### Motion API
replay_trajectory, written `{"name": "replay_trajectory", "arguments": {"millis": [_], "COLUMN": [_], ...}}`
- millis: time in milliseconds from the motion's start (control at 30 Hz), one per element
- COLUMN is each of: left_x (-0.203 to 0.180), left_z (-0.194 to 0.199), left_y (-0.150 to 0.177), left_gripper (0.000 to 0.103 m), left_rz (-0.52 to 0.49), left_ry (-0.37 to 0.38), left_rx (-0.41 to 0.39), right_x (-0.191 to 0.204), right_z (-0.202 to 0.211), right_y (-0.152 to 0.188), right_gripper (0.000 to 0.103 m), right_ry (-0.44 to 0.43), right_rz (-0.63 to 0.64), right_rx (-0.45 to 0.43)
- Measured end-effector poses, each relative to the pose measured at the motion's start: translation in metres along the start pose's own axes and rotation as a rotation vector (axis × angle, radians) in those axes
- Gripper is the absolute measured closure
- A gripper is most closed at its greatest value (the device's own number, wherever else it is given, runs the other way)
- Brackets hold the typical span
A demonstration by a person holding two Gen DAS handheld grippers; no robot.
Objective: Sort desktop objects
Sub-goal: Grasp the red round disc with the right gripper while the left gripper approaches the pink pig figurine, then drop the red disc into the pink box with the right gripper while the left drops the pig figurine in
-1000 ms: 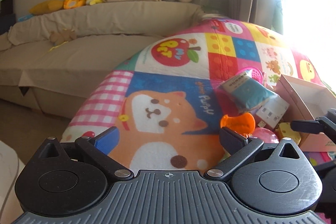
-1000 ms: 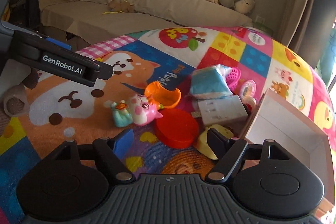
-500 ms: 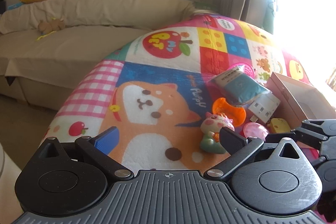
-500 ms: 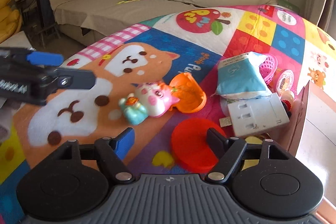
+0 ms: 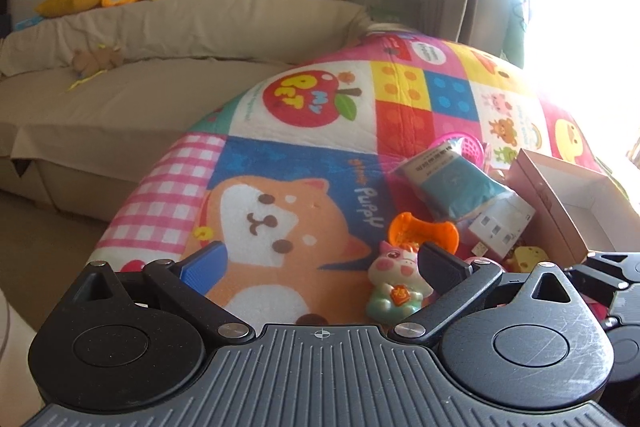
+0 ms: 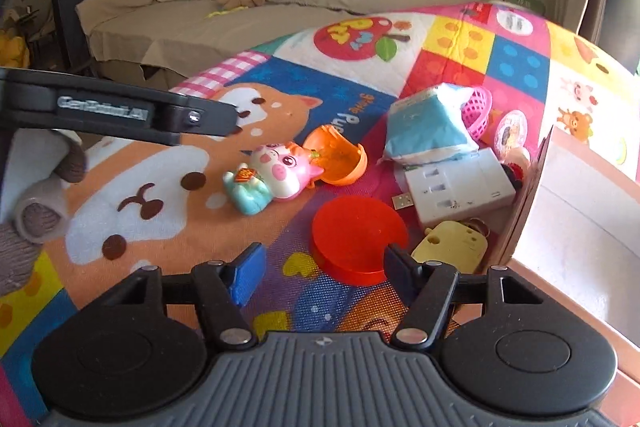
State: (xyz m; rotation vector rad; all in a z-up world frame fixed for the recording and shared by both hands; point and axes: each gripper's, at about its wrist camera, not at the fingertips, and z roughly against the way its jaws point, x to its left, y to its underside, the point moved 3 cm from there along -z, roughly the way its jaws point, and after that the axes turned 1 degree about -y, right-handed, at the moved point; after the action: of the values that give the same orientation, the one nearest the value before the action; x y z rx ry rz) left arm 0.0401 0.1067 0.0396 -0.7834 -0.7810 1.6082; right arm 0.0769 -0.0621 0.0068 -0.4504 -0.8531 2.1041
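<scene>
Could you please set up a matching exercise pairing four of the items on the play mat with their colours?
Things:
1. round flat lid
2. open capsule shell
3. tissue pack
4. small mesh basket

Colours:
A. pink
B. orange
C. red
D. light blue

Pairs: 1-C, 2-B, 3-D, 4-A

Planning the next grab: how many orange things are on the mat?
1: the orange half-shell, touching the pink cat toy, left of the blue tissue pack. The clutter could hide more.
</scene>
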Motion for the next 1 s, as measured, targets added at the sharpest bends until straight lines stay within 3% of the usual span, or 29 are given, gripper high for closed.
{"name": "replay_trajectory", "arguments": {"millis": [67, 200, 233, 267, 300, 433, 600, 633, 733, 800, 867, 1000], "left_x": [0.005, 0.015, 0.017, 0.018, 0.017, 0.003, -0.037, -0.043, -0.054, -0.059, -0.062, -0.071], "left_z": [-0.001, -0.008, -0.008, -0.007, -0.007, -0.009, -0.025, -0.030, -0.047, -0.056, -0.054, -0.027], "left_y": [0.002, 0.006, 0.007, 0.007, 0.008, 0.011, 0.018, 0.017, 0.016, 0.017, 0.018, 0.023], "left_gripper": [0.000, 0.000, 0.000, 0.000, 0.000, 0.000, 0.000, 0.003, 0.027, 0.029, 0.049, 0.049], "left_rz": [0.002, 0.041, 0.049, 0.054, 0.054, 0.003, -0.135, -0.152, -0.185, -0.199, -0.219, -0.267], "left_ry": [-0.001, 0.002, 0.008, 0.016, 0.023, 0.074, 0.091, 0.082, 0.061, 0.036, 0.014, 0.037], "left_rx": [0.007, 0.028, 0.028, 0.026, 0.023, 0.031, 0.050, 0.056, 0.095, 0.112, 0.107, 0.080], "right_x": [-0.002, -0.003, -0.004, -0.003, -0.003, -0.002, -0.014, -0.016, -0.028, -0.036, -0.042, -0.046], "right_z": [-0.010, -0.025, -0.028, -0.030, -0.031, -0.004, 0.047, 0.055, 0.076, 0.085, 0.093, 0.109], "right_y": [-0.004, -0.009, -0.009, -0.009, -0.009, 0.008, 0.051, 0.059, 0.083, 0.094, 0.103, 0.117], "right_gripper": [0.028, 0.024, 0.025, 0.039, 0.039, 0.039, 0.039, 0.039, 0.039, 0.039, 0.039, 0.039], "right_ry": [0.052, 0.055, 0.048, 0.041, 0.039, 0.003, 0.089, 0.118, 0.193, 0.200, 0.205, 0.203], "right_rz": [-0.032, -0.105, -0.115, -0.114, -0.110, -0.084, -0.082, -0.086, -0.115, -0.156, -0.190, -0.213], "right_rx": [-0.002, -0.007, -0.008, -0.005, 0.007, -0.018, -0.039, -0.043, -0.041, -0.034, -0.030, -0.041]}}
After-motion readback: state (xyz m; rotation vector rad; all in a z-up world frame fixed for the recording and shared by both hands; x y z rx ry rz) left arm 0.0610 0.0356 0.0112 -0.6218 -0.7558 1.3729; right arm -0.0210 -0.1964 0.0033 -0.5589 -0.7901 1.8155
